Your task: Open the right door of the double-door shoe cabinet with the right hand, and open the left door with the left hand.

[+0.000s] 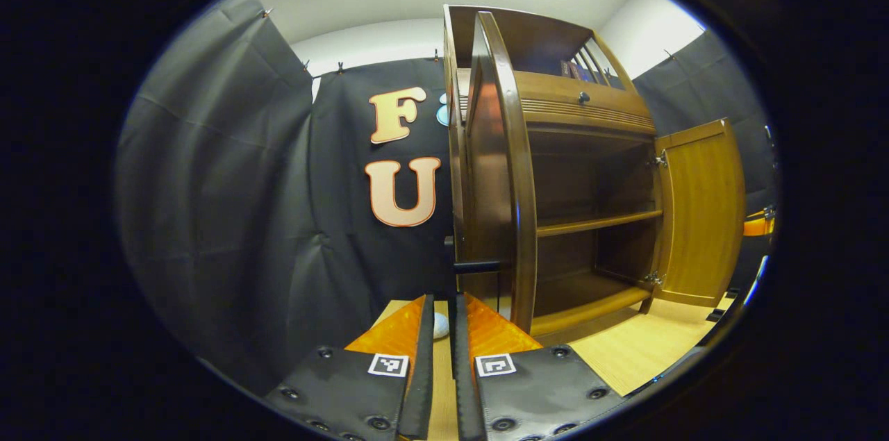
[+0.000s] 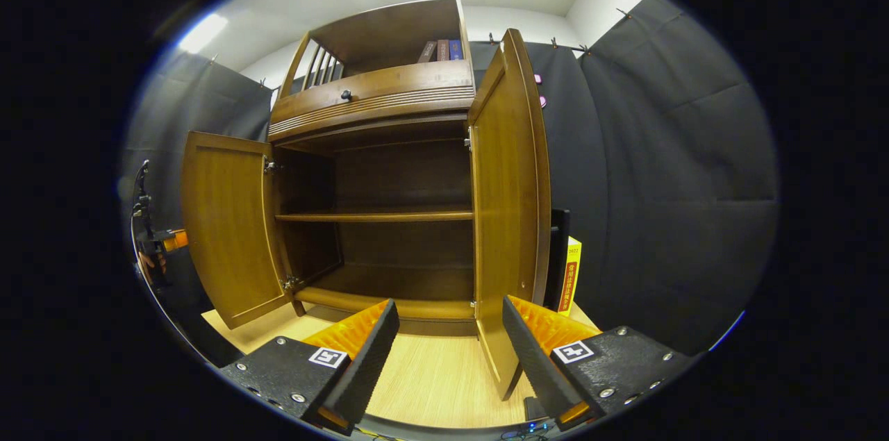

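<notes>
We see both doors swung wide, so the cabinet's [image 2: 389,101] two bays lie open to reach. The shelf [image 2: 375,217] divides them. The right door [image 2: 503,219] stands edge-on between the right claw's [image 2: 450,340] spread fingers, blocking its way forward.

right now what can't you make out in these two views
- Left gripper view: the left door stands edge-on, so its face and handle are hard to read.
- Left gripper view: the left gripper is nearly closed; any contact is unclear.
- Right gripper view: the books on top are too small.
- Right gripper view: the yellow box is half hidden by the right door.
</notes>
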The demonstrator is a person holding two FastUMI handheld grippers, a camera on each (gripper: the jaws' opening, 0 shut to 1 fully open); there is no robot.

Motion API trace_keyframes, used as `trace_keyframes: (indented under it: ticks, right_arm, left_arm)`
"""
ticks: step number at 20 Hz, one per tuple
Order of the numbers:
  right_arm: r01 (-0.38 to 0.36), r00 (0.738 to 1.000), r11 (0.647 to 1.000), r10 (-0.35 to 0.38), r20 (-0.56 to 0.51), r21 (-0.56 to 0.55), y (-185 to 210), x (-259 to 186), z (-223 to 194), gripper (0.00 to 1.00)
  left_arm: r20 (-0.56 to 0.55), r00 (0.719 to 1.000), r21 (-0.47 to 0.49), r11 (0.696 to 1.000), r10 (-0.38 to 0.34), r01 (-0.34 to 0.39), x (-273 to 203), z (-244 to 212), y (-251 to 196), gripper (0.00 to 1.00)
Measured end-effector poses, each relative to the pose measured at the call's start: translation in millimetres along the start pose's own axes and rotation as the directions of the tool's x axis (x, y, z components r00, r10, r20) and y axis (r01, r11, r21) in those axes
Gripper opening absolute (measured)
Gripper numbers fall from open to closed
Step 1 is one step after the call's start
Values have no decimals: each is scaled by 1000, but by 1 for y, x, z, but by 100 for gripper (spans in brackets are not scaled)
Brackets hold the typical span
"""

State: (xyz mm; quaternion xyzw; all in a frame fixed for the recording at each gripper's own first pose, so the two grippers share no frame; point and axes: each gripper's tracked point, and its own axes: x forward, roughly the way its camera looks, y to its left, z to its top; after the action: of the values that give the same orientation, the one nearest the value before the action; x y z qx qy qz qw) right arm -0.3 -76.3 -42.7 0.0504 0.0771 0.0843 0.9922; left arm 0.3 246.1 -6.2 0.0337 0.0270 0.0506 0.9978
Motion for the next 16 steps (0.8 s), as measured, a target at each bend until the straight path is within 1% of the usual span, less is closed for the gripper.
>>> trace_keyframes:
  ticks: [2,4,5,8,10,12,13,14,16]
  right_arm:
    - [6,1000,1000,-6,-2,-9,1,0,1,98]
    - [4,1000,1000,-4,-6,-12,2,-1,-1,98]
    - [1,1000,1000,-1,-7,-12,4,1,0,98]
    - [-15,1000,1000,15,-3,-7,10,6,3,98]
    - [-27,1000,1000,27,2,-7,13,10,5,98]
    - [-38,999,999,38,3,-9,18,16,4,98]
    - [-45,999,999,45,3,-7,19,25,7,98]
    - [-51,999,999,51,5,-4,21,28,7,92]
    - [-56,998,998,56,13,4,25,31,9,92]
  left_arm:
    - [6,999,23,999,32,-32,-8,4,10,29]
    - [29,997,47,996,76,-77,-19,12,22,34]
    - [33,995,37,995,90,-91,-24,16,27,44]
    - [51,989,22,990,136,-138,-44,28,41,49]
    - [51,988,10,989,149,-149,-56,40,38,53]
    - [23,987,1,987,161,-161,-63,47,31,56]
    - [16,986,3,986,164,-164,-66,52,26,58]
    - [14,986,2,986,164,-164,-68,58,18,62]
    - [0,988,0,988,152,-152,-70,61,-4,75]
